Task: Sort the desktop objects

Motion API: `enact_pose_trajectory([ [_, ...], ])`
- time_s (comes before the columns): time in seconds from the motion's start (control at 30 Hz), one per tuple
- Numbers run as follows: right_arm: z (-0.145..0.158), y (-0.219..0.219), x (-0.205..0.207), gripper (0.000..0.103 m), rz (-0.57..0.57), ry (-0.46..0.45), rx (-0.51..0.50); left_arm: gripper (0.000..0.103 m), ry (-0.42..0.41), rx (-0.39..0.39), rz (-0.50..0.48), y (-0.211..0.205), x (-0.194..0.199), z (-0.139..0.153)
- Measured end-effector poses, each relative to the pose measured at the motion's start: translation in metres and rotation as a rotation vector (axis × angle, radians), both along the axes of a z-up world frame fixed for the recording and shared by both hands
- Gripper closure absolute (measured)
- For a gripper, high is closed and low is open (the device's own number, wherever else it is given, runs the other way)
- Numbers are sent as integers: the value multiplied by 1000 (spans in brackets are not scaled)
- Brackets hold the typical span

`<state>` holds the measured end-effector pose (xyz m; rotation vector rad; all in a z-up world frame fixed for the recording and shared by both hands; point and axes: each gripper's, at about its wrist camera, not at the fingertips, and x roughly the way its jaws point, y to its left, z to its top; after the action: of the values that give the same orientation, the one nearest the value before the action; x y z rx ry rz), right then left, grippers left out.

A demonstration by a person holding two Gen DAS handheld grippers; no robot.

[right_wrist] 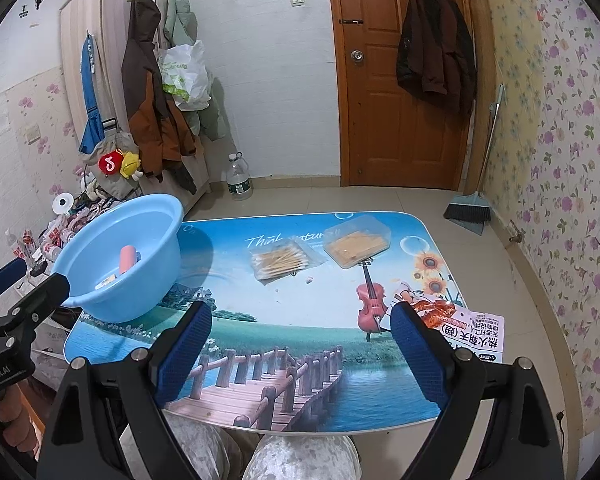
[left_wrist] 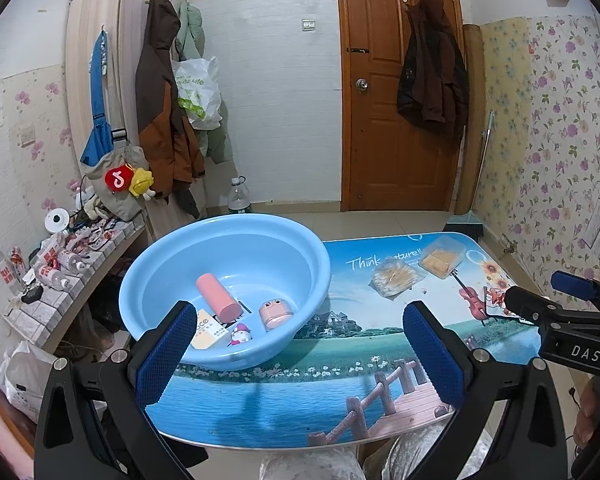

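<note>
Both claws poised over the table's near edge, jaws apart.

Left claw (left_wrist: 300, 360) and right claw (right_wrist: 300, 360) held empty above the table (right_wrist: 300, 384); snack packet (right_wrist: 464, 332) at the right edge; blue basin (left_wrist: 228, 280) at the left edge with pink cylinder (left_wrist: 218, 296) inside; cotton swab bag (right_wrist: 280, 262) and clear box (right_wrist: 356, 246) toward the far edge.

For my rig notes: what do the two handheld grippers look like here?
Both the left gripper and right gripper have black angular frames with silver bolts and jaws faced in blue textured pads. White lettering marks the bodies: "DAS" on the right, "Robot.AI" on the left.
</note>
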<state>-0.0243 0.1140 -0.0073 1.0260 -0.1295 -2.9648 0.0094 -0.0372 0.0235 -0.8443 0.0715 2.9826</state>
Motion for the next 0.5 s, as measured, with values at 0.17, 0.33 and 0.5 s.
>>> enact_pose_trajectory([
  [0.17, -1, 0, -1, 11, 0, -2, -1, 0, -1, -1, -2, 1, 0, 0],
  [0.33, -2, 1, -2, 11, -2, -5, -2, 0, -3, -4, -2, 3, -1, -2],
  [0.5, -2, 3, -3, 11, -5, -5, -4, 0, -3, -8, -8, 5, -3, -3],
])
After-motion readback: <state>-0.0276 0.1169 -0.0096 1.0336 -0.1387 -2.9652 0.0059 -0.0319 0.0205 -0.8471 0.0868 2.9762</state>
